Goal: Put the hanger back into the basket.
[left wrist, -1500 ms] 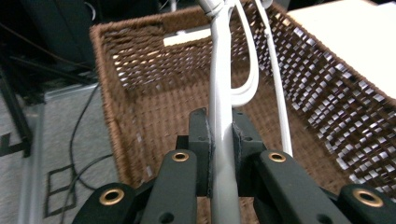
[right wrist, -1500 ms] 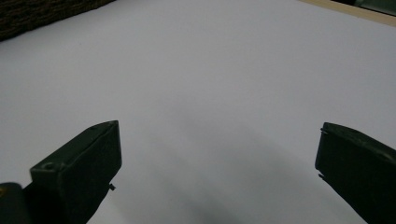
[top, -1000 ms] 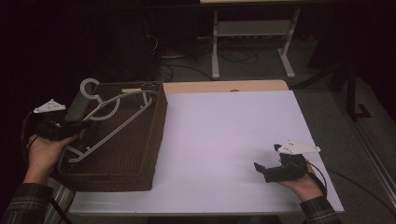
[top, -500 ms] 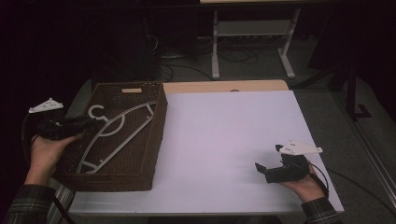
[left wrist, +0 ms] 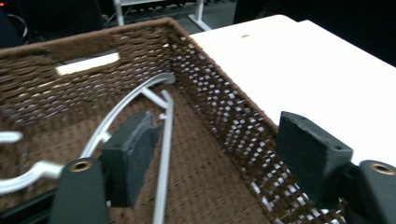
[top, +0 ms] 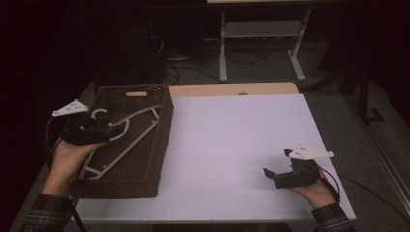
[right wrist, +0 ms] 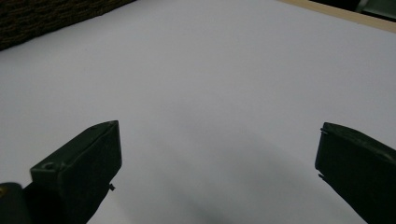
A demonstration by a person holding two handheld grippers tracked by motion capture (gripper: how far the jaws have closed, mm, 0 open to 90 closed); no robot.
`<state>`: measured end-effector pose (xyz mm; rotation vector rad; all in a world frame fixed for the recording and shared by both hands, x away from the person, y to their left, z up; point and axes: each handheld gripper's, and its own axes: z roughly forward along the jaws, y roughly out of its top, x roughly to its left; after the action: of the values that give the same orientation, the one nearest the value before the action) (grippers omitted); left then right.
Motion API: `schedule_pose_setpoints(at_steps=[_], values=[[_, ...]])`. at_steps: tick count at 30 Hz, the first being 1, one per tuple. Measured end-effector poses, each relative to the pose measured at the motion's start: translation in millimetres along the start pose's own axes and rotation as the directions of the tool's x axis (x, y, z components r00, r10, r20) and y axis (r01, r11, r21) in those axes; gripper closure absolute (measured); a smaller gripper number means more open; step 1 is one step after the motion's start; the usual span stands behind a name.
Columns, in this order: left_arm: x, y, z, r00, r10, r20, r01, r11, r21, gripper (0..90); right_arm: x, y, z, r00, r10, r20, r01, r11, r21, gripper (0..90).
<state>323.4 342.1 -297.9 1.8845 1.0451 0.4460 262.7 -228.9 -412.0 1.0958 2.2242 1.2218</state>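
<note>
A brown wicker basket (top: pixel 162 126) stands on the left end of the white table (top: pixel 227 140). A pale plastic hanger (top: pixel 140 128) lies flat inside it, hook toward the left rim. My left gripper (top: pixel 112 129) hovers over the basket's left side near the hook. Its jaws have just been opening and now stand open. In the left gripper view the hanger (left wrist: pixel 161 140) rests on the basket floor (left wrist: pixel 205 186) under my left gripper (left wrist: pixel 219 158), and neither pad presses it. My right gripper (top: pixel 277 164) rests open at the table's near right, and in its own view the right gripper (right wrist: pixel 215 168) has nothing between its jaws.
A light wooden strip (top: pixel 232 89) runs along the table's far edge. Beyond it, a metal stand's legs (top: pixel 222 53) and cables lie on the dark floor. The basket's woven wall (left wrist: pixel 219 98) rises between the hanger and the white tabletop (left wrist: pixel 317 79).
The hanger, held up with its hook above the basket's far left corner, has come down to lie in the basket. My left gripper let go of it and drew back toward the near left. The right hand kept still.
</note>
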Motion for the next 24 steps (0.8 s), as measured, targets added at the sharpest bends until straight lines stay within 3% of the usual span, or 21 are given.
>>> schedule_pose_setpoints(at_steps=[4, 11, 19, 23, 24], values=[[-13.6, 5.0, 6.4, 0.9998, 0.012, 0.017, -0.012, 0.9999, -0.003, 20.0, -0.4, 0.4, -0.4, 1.0000, -0.001, -0.002, 0.001, 1.000, -0.002, 0.0], [-55.2, 16.1, 29.4, 0.9953, 0.063, 0.073, -0.063, 0.9980, -0.010, 15.0, 0.0, 1.4, -0.4, 0.9999, -0.005, -0.010, 0.005, 1.000, -0.003, 0.0], [-97.7, 22.8, 52.3, 0.9851, 0.113, 0.130, -0.110, 0.9935, -0.029, 13.5, 0.5, 3.2, 0.6, 0.9998, -0.007, -0.019, 0.007, 1.000, -0.010, 0.0], [-111.0, 24.6, 62.7, 0.9795, 0.119, 0.163, -0.113, 0.9927, -0.042, 12.7, 0.9, 5.0, 2.4, 0.9996, -0.015, -0.025, 0.014, 1.000, -0.014, 0.0], [-119.9, 25.0, 70.2, 0.9744, 0.141, 0.175, -0.136, 0.9899, -0.038, 12.2, 1.1, 5.3, 3.0, 0.9995, -0.016, -0.028, 0.015, 1.000, -0.014, 0.0]])
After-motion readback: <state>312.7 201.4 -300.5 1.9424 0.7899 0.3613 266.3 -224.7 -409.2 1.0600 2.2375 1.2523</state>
